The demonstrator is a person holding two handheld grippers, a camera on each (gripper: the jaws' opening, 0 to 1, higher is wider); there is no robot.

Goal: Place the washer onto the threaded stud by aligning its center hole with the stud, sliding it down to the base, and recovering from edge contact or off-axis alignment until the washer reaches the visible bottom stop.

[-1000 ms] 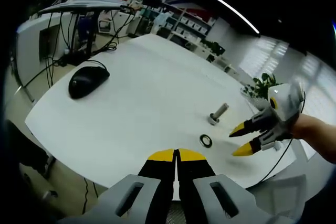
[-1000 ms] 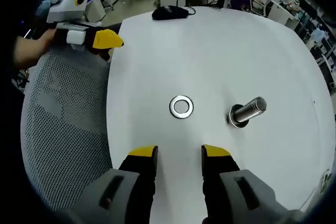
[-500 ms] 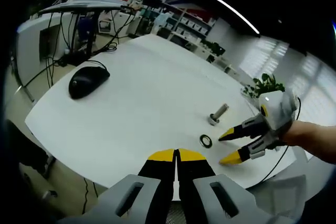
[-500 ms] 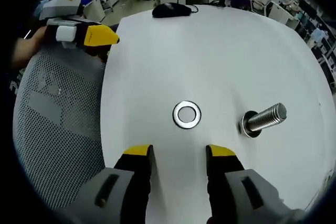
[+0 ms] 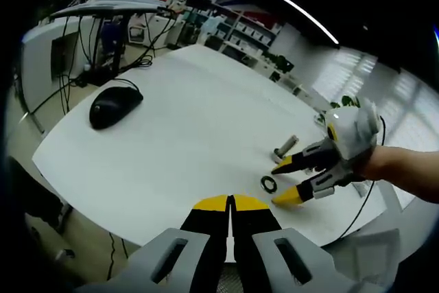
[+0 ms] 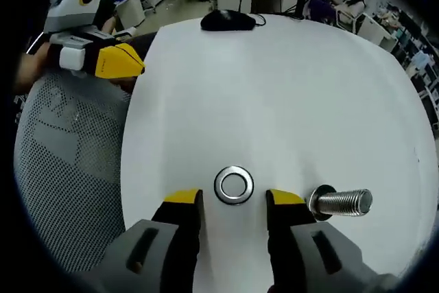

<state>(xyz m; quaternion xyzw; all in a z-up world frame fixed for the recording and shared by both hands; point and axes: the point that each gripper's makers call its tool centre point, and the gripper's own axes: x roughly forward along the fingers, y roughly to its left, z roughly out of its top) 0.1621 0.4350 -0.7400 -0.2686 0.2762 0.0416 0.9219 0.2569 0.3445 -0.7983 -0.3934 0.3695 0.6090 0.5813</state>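
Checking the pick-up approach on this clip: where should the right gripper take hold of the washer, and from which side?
Take the washer by its outer rim, opposite edges. It lies flat on the table, so probably come from above, the open right gripper straddling the ring, jaws angled to catch under an edge. Keep the hole free for the stud beside it.

Your black computer mouse (image 5: 114, 106) rests near the far corner of the white table (image 5: 185, 128), its cable trailing off the edge. A grey mesh chair (image 6: 65, 176) sits just beside the table; office shelves (image 5: 236, 32) line the background.
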